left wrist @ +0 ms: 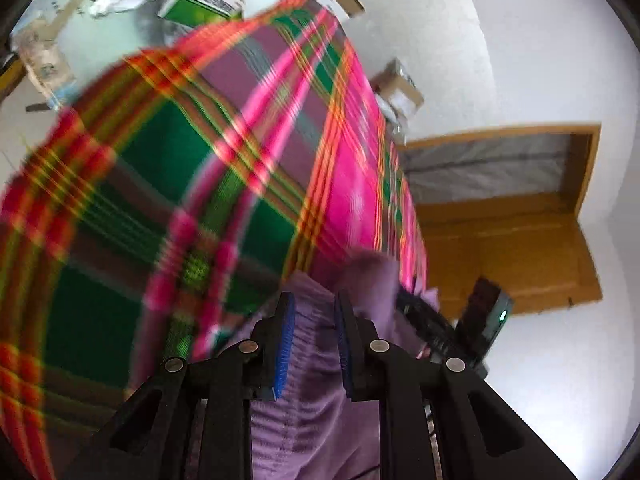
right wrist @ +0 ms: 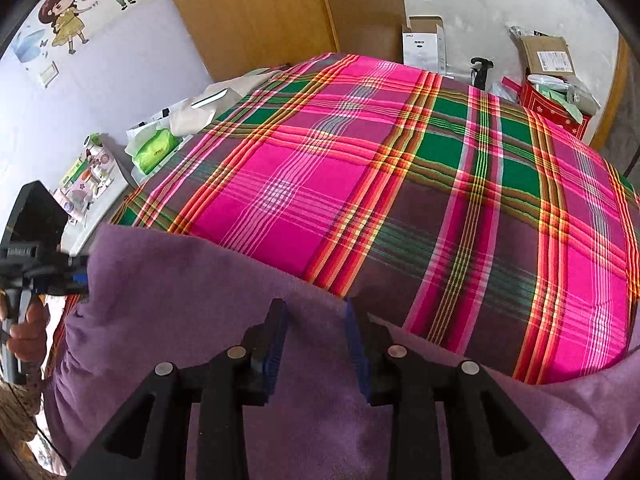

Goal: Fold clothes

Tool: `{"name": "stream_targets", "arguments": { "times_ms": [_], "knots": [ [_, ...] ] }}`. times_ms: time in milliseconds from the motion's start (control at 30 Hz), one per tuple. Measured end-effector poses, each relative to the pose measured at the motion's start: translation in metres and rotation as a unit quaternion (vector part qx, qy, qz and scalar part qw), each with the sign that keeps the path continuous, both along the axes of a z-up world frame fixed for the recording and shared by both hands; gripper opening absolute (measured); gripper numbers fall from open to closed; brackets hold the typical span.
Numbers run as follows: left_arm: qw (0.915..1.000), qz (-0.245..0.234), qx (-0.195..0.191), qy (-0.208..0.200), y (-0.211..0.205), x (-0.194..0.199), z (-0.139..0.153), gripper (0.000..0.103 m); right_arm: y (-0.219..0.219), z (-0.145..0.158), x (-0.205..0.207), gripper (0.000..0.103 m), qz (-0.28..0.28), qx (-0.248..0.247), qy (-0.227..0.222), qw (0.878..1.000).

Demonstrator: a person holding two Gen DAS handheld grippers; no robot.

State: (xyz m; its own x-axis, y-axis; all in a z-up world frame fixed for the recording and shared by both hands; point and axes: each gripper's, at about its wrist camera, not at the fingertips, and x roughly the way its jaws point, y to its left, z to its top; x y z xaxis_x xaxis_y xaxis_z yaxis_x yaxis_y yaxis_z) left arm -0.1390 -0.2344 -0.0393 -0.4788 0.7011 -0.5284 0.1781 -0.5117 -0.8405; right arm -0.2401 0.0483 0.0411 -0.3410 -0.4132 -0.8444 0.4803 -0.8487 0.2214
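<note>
Blue-padded left gripper (left wrist: 314,344): fingers set apart, ribbed band of the purple garment (left wrist: 304,412) lying between the pads; whether they pinch it cannot be told.
Right gripper (right wrist: 316,344): fingers likewise apart above the purple cloth; grip cannot be told.
Purple garment: spread across the near edge of the plaid bedcover (right wrist: 360,184), its left end at the left gripper's blue pads.
Hand (right wrist: 24,328): wrapped on the left gripper's handle.
Surroundings: wooden wardrobe (right wrist: 256,8), cardboard boxes (right wrist: 544,56), green tissue pack (right wrist: 156,152).
</note>
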Motion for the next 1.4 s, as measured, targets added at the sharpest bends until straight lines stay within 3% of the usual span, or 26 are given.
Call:
{"name": "stream_targets", "arguments": {
  "times_ms": [167, 333, 433, 567, 700, 733, 967, 1100, 1400],
  "knots": [
    [0.9992, -0.019, -0.021, 0.028, 0.011, 0.011, 0.011, 0.022, -0.003, -0.001, 0.002, 0.032, 0.0, 0.0, 0.005, 1.0],
    [0.9961, -0.025, -0.078, 0.032, 0.022, 0.011, 0.015, 0.023, -0.003, -0.001, 0.003, 0.034, -0.004, -0.001, 0.006, 1.0],
    [0.9877, -0.049, -0.138, 0.055, 0.039, 0.013, 0.024, 0.023, -0.005, -0.001, 0.004, 0.035, -0.002, 0.003, 0.01, 1.0],
    [0.9802, -0.11, -0.149, 0.07, 0.061, 0.019, 0.024, 0.024, -0.009, -0.001, 0.007, 0.037, 0.006, 0.014, 0.02, 1.0],
    [0.9619, -0.151, -0.207, 0.096, 0.083, 0.026, 0.031, 0.024, -0.009, -0.002, 0.008, 0.039, 0.001, 0.008, 0.023, 1.0],
    [0.9607, -0.153, -0.21, 0.098, 0.083, 0.026, 0.032, 0.024, -0.008, -0.002, 0.008, 0.039, 0.001, 0.007, 0.023, 1.0],
    [0.974, -0.06, -0.181, 0.122, 0.048, 0.013, 0.049, 0.024, -0.007, -0.002, 0.007, 0.039, -0.003, 0.001, 0.024, 1.0],
    [0.9786, -0.001, -0.176, 0.107, 0.025, -0.001, 0.045, 0.024, -0.006, -0.002, 0.007, 0.04, -0.004, 0.0, 0.025, 1.0],
    [0.9934, -0.019, -0.103, 0.048, 0.017, -0.026, 0.014, 0.033, -0.008, -0.002, 0.008, 0.042, -0.006, -0.002, 0.025, 1.0]
  ]
}}
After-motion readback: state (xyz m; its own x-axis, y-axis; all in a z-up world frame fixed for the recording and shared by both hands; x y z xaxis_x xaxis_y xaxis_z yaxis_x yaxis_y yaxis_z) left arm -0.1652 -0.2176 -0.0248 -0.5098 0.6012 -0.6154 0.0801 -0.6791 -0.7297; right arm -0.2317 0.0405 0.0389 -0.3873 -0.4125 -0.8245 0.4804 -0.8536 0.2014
